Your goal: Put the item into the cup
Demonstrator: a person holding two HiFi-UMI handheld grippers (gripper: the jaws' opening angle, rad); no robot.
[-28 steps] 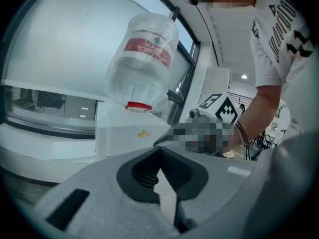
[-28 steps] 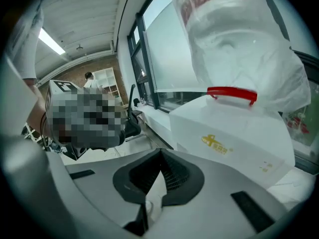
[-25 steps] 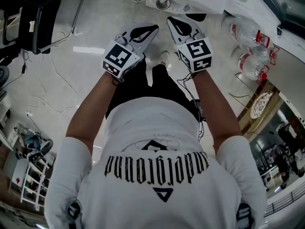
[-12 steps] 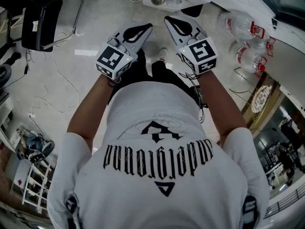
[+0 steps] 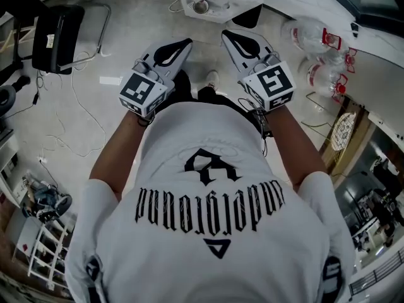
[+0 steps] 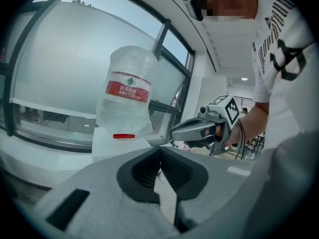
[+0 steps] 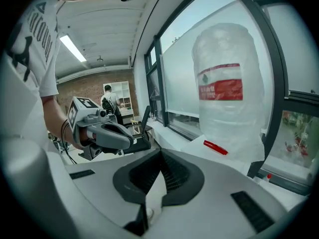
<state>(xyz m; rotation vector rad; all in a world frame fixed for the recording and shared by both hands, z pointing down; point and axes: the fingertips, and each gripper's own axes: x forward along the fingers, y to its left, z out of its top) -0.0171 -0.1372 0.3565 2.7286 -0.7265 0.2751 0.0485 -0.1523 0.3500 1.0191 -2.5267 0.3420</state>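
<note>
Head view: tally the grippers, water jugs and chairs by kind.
2 grippers: left gripper, right gripper
2 water jugs
1 black chair
Total: 5

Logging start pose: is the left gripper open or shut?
Shut. In its own view, the left gripper has its jaw tips meeting, with nothing held between them.
</note>
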